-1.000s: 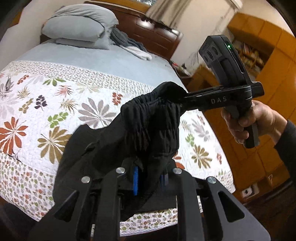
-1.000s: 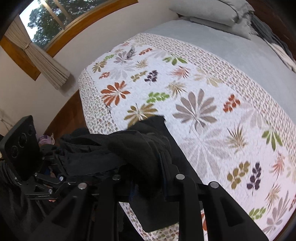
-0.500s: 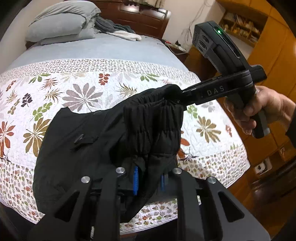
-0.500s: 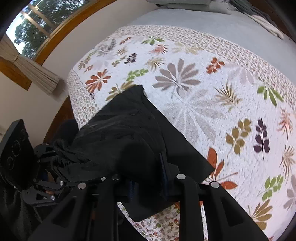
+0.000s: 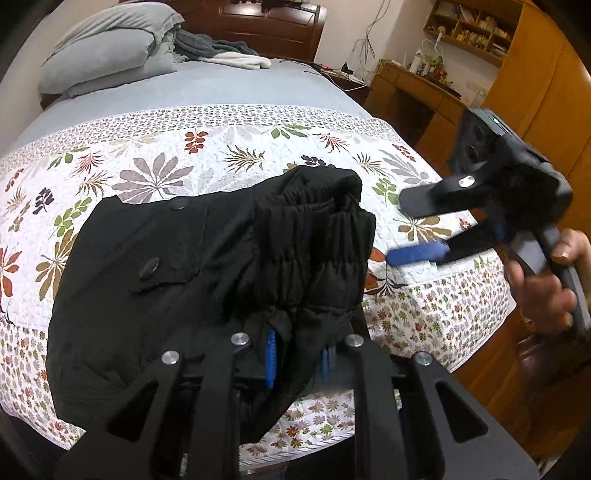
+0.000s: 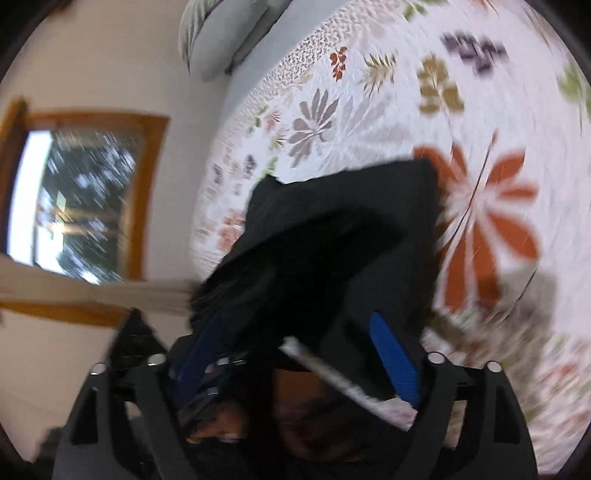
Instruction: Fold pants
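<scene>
Black pants (image 5: 207, 266) lie crosswise on quilt (image 5: 221, 155), waistband toward the left gripper (image 5: 297, 356).

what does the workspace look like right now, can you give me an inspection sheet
surface: bed with a floral quilt; plain grey sheet beyond it.
job's things: black pants lying on the quilt near the bed's foot edge, gathered waistband bunched toward the right.
clutter: grey pillows and a heap of grey and white cloth at the headboard.
grippers: left claw shut on the waistband; right claw open, off the pants to their right, held in a hand.
cables: thin wires on the wall above the side desk.
surroundings: dark wood headboard, wooden desk and shelves with small items, window in the blurred right wrist view.
</scene>
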Motion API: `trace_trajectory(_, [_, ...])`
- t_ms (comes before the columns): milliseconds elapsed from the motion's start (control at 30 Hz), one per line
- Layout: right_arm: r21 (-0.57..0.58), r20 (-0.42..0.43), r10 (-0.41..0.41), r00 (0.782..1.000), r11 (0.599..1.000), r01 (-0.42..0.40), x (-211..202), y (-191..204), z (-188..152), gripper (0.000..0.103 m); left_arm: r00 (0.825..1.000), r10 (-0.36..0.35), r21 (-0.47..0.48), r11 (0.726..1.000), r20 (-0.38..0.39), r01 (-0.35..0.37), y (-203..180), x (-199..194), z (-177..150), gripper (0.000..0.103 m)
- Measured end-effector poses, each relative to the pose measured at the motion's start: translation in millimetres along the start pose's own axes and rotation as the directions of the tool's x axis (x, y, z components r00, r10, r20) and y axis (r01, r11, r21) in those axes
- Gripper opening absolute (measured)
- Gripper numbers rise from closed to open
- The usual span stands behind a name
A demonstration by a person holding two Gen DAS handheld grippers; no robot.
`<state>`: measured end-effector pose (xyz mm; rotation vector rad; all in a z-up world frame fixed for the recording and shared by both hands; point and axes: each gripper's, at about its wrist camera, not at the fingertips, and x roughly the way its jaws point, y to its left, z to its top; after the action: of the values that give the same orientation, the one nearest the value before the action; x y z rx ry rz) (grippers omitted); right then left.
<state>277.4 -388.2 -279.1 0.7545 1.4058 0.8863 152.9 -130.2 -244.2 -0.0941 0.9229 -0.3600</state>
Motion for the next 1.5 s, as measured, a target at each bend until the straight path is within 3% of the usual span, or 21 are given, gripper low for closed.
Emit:
trace_trajectory(100, [0.091, 0.059, 0.145, 0.988, 0.985, -0.149, 6.2, -7.7, -9.9, 0.097, 1.000, 0.010, 0.023, 1.000, -0.006, -0.010, -3.8, 2.8, -2.8, 0.017])
trace_trajectory(167, [0.112, 0.083, 0.174, 0.981, 0.977, -0.183, 12.3, -8.6, -9.4, 0.100, 1.000, 0.014, 0.033, 0.999, -0.013, -0.014, -5.6, 5.0, -4.1, 0.019])
trace_trajectory(300, [0.150, 0.103, 0.172, 0.980, 0.971, -0.186, 32.5, -14.4, -0.8, 0.100, 1.000, 0.011, 0.059, 0.998, -0.029, -0.009, -10.0, 9.3, -7.2, 0.026])
trace_trajectory(467, [0.147, 0.096, 0.127, 0.987, 0.979, -0.140, 47.8, -24.3, 0.2, 0.100, 0.998, -0.053, 0.052, 0.997, -0.044, 0.055, -5.4, 4.5, -11.9, 0.069])
trace_trajectory(633, [0.158, 0.099, 0.115, 0.988, 0.979, -0.130, 44.9, -36.2, -4.0, 0.100, 0.990, -0.143, -0.044, 0.989, -0.011, 0.142, 20.3, -20.3, -13.7, 0.081])
trace_trajectory(767, [0.114, 0.099, 0.099, 0.990, 0.987, -0.110, 42.0, -34.2, -5.2, 0.099, 0.986, -0.168, -0.145, 0.975, 0.005, 0.167, 53.8, -34.9, -15.2, 0.083])
trace_trajectory(833, [0.096, 0.091, 0.092, 0.992, 0.990, -0.101, 45.3, -33.3, -3.5, 0.091, 0.986, -0.165, -0.209, 0.964, 0.011, 0.163, 75.5, -38.6, -15.4, 0.083])
trace_trajectory(900, [0.055, 0.092, 0.039, 0.995, 0.998, -0.044, 46.6, -26.3, 0.4, 0.060, 0.987, -0.159, -0.254, 0.954, 0.018, 0.158, 92.4, -41.0, -15.1, 0.083])
trace_trajectory(1000, [-0.068, 0.110, -0.039, 0.993, 0.997, 0.047, 44.8, -2.2, 6.4, 0.025, 0.989, -0.146, -0.279, 0.949, 0.033, 0.149, 109.1, -45.6, -14.1, 0.083])
trace_trajectory(1133, [-0.137, 0.190, -0.051, 0.980, 0.988, 0.078, 33.7, 8.5, 9.6, 0.018, 0.989, -0.139, -0.298, 0.943, 0.048, 0.147, 124.5, -49.2, -11.6, 0.083])
trace_trajectory(1333, [-0.023, 0.176, -0.097, 0.980, 0.994, 0.103, 47.2, -31.8, 11.4, 0.018, 0.991, -0.130, -0.320, 0.939, 0.010, 0.126, 130.7, -48.3, -6.0, 0.083])
trace_trajectory(1433, [-0.010, 0.169, -0.108, 0.980, 0.994, 0.111, 49.7, -32.1, 12.8, 0.021, 0.995, -0.102, -0.312, 0.945, -0.008, 0.094, 130.0, -51.4, 1.7, 0.083])
trace_trajectory(1500, [-0.002, 0.164, -0.121, 0.979, 0.992, 0.123, 47.5, -31.9, 10.5, 0.028, 0.997, -0.080, -0.311, 0.948, -0.021, 0.070, 129.9, -54.0, 7.3, 0.083])
